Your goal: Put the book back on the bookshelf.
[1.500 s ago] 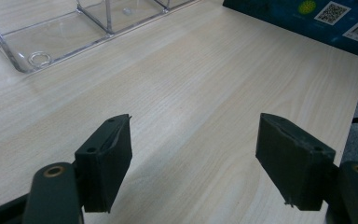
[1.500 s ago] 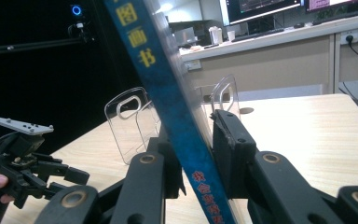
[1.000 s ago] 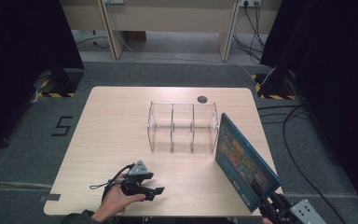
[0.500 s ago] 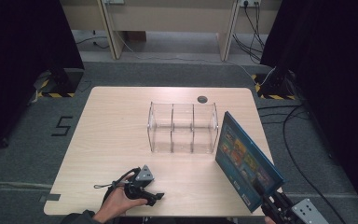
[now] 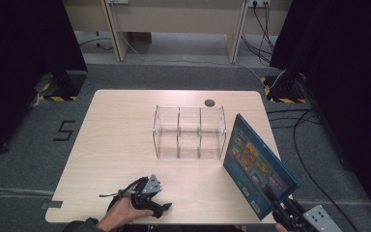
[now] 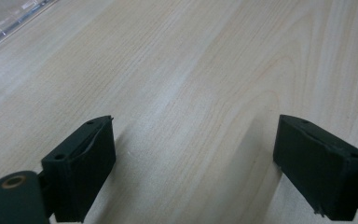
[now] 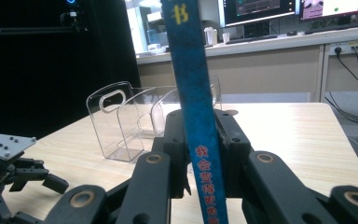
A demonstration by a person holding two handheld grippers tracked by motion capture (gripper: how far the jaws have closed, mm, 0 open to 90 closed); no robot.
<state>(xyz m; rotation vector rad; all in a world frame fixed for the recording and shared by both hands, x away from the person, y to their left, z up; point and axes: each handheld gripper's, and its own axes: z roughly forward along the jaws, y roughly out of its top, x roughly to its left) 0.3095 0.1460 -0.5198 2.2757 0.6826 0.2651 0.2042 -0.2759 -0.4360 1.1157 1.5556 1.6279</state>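
1. Dark curtains stand on both sides of the room, and a light wooden table is in the middle on grey floor. From the high view, a clear plastic organizer with three compartments stands on the table near the far edge, and all its compartments look empty. A blue book is held in the air at the right front corner of the table, tilted, just beside the organizer but apart from it. The right gripper holds it at its lower corner. I judge the book is meant for one compartment, so the lifting is done and the placing is left. The left gripper rests low at the front edge of the table.

2. From the left gripper view, the two black jaws stand wide apart over bare wood and hold nothing. A corner of the organizer shows at the top left.

3. From the right gripper view, the jaws are closed narrow on the spine of the book, which stands almost upright. The organizer is behind it, well apart, and the left gripper is at the lower left.
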